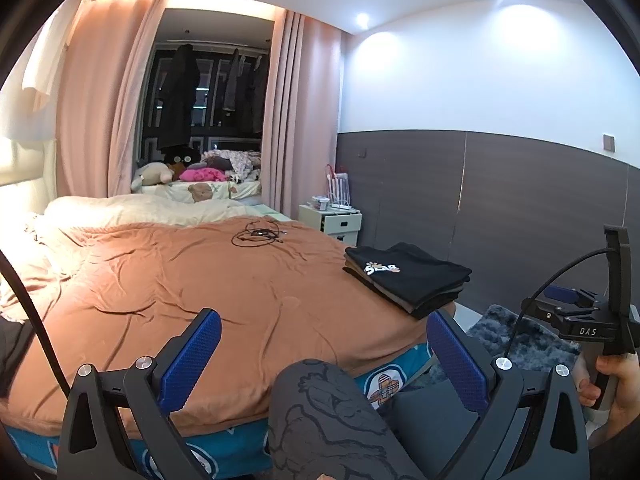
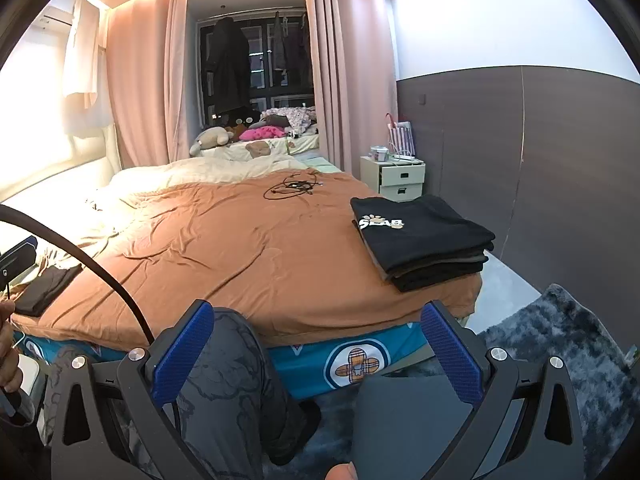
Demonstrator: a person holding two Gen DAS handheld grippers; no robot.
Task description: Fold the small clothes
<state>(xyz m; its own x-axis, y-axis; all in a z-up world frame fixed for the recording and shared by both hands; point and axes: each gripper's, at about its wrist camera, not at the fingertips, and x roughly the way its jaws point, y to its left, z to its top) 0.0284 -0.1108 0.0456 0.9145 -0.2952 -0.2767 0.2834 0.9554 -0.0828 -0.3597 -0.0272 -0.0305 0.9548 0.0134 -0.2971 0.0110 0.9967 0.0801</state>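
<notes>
Both grippers are held spread and empty, short of the bed's near edge: the left gripper (image 1: 324, 354) and the right gripper (image 2: 316, 346) are each seen with blue pads wide apart and nothing between them, above the person's patterned trouser leg (image 1: 320, 412). Such a released, drawn-back pose is judged to suit a pause between garments. Beyond the grippers, the orange bedspread (image 2: 224, 240) is left bare in the middle, presumably as folding space. At the bed's right near corner a stack of folded dark clothes (image 2: 424, 236) is kept, a black shirt with a white logo on top, out of the way. At the bed's left near edge one dark folded garment (image 2: 44, 290) is laid. Far up the bed a tangled cable (image 2: 294, 188) is seen.
</notes>
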